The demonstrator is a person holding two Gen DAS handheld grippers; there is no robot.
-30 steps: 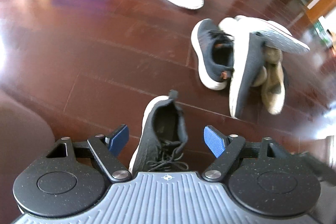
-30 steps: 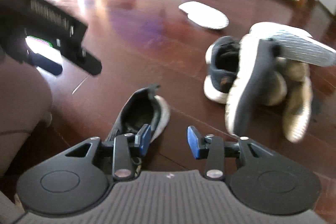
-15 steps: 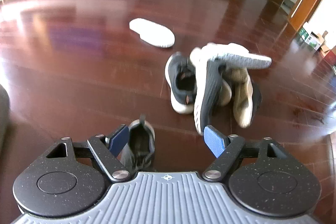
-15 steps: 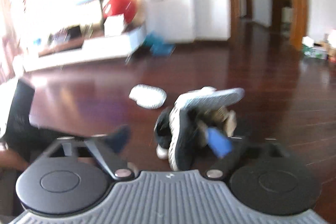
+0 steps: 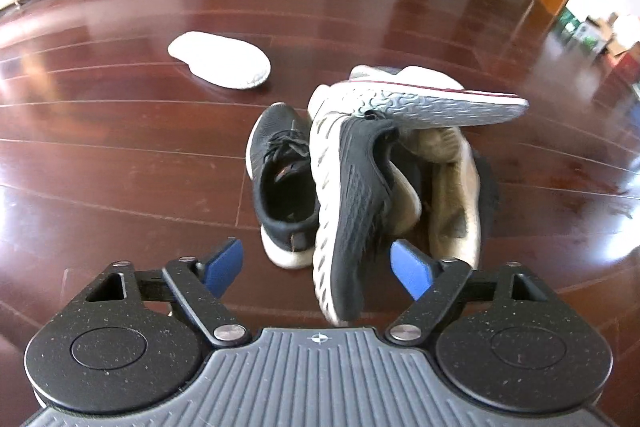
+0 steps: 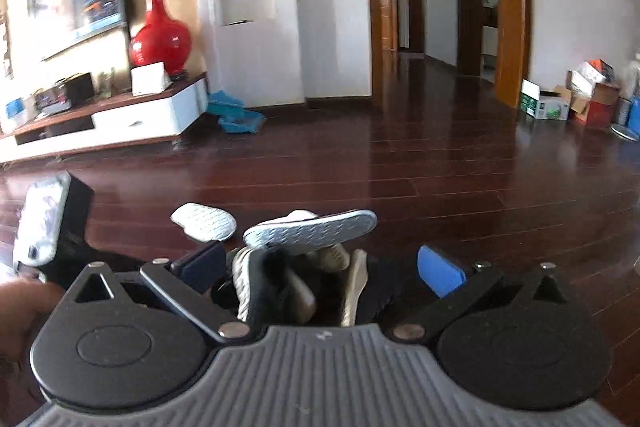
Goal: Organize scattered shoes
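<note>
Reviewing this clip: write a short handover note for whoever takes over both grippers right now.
Left gripper: open, jaws just widened, holding nothing, hovering over the shoe pile.
Right gripper: open, jaws just opened wide, holding nothing, aimed over the same pile.
Pile: upright black sneaker, black sneaker on its side, white shoe sole-up on top, tan shoes beneath.
White shoe lying sole-up lies apart on the wooden floor.
Done: nothing visibly sorted here.
Left: untangle pile, pair shoes.

Glossy dark wood floor (image 5: 120, 155), heaped shoes (image 5: 360, 179), white insole (image 5: 220, 65) apart
</note>
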